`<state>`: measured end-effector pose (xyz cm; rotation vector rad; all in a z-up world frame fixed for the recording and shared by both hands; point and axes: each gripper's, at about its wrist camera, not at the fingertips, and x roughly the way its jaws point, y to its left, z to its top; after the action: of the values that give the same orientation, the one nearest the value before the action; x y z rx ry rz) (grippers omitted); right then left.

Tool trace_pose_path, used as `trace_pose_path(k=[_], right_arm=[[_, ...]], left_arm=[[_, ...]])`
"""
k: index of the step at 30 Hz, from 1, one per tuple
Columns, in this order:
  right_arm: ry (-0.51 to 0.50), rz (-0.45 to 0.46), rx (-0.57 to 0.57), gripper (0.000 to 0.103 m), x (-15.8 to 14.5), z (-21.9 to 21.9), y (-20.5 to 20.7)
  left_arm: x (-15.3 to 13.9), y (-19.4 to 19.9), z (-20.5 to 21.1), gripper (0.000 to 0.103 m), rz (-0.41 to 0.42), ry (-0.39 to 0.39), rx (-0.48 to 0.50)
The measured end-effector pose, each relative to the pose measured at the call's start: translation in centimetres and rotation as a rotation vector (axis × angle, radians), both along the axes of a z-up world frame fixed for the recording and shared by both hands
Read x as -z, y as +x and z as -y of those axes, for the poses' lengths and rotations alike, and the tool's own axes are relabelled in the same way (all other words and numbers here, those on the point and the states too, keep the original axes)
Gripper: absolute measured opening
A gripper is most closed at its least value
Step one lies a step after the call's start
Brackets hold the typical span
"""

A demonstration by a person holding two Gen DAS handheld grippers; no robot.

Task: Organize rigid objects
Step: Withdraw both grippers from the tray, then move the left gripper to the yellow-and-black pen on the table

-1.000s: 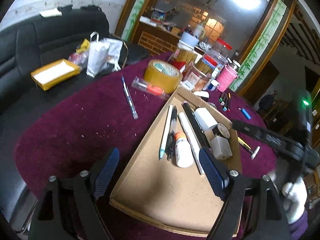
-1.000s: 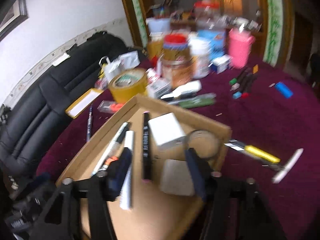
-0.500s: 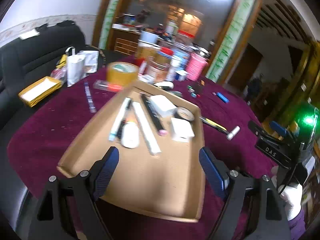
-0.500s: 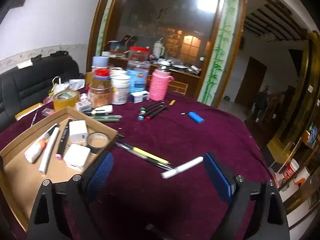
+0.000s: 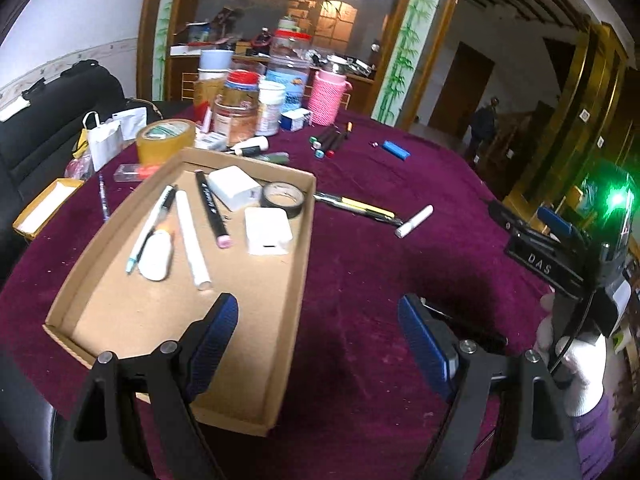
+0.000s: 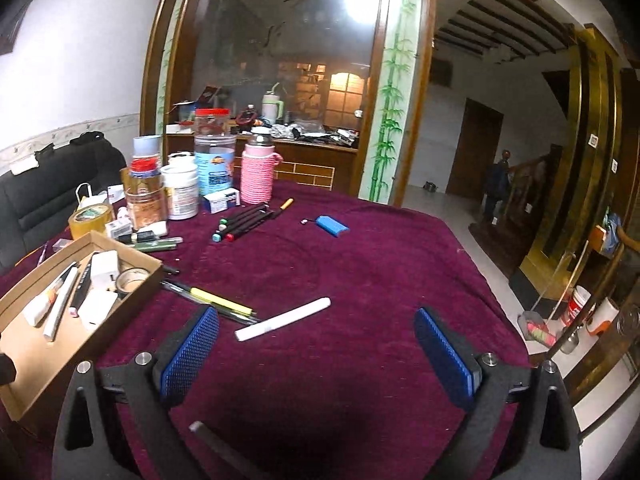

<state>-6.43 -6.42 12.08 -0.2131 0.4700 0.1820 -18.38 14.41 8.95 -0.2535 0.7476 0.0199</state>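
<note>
White marker (image 6: 282, 319) on the maroon cloth lies just ahead of your right gripper (image 6: 316, 350), wide open and empty, now swung off the brown cardboard tray (image 6: 132, 296), so it looks next. Your left gripper (image 5: 318, 344), equally spread and empty, has backed off too; only its view shows the tray's whole contents.

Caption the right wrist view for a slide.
Open right gripper above a white marker on maroon cloth, beside the cardboard tray.
</note>
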Motion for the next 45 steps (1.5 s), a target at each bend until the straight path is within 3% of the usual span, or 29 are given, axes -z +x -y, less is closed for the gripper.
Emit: trace_pose_path(k=[13, 19, 21, 24, 29, 32, 34, 37, 38, 41, 45], right_arm=[[0.020, -0.072, 0.042, 0.099, 0.8, 2.6, 4.5], [0.086, -0.105, 0.090, 0.099, 0.0, 4.0, 8.4], [0.138, -0.093, 0.126, 0.099, 0.2, 5.4, 9.4], [0.243, -0.085, 0.165, 0.099, 1.0, 7.9, 9.8], [0.311, -0.154, 0.208, 0.099, 2.1, 10.4, 11.1], [0.340, -0.197, 0.199, 0.099, 2.5, 10.8, 11.8], [0.334, -0.198, 0.199, 0.099, 2.5, 10.8, 11.8], [0.320, -0.184, 0.204, 0.099, 2.4, 10.6, 11.7], [0.316, -0.181, 0.204, 0.099, 2.4, 10.6, 11.6], [0.311, -0.184, 0.210, 0.099, 2.5, 10.5, 11.8], [0.311, -0.204, 0.210, 0.099, 2.8, 10.4, 12.2]], left_arm=[[2.0, 3.2, 4.0, 0.082, -0.086, 0.027, 0.082], [1.8, 6.6, 4.5, 0.081, -0.131, -0.064, 0.142], [1.5, 8.4, 4.5, 0.081, -0.143, -0.088, 0.157], [1.0, 12.1, 4.6, 0.081, -0.166, -0.046, 0.159], [2.5, 20.5, 5.3, 0.081, -0.247, 0.007, 0.195], [4.2, 25.5, 5.4, 0.081, -0.312, -0.026, 0.212], [5.6, 28.8, 5.3, 0.081, -0.365, -0.077, 0.228], [8.0, 31.5, 5.4, 0.083, -0.440, -0.089, 0.235], [8.0, 31.6, 5.9, 0.084, -0.412, -0.050, 0.237], [8.3, 30.8, 7.8, 0.084, -0.454, 0.060, 0.290], [8.5, 27.1, 9.7, 0.085, -0.498, 0.106, 0.383]])
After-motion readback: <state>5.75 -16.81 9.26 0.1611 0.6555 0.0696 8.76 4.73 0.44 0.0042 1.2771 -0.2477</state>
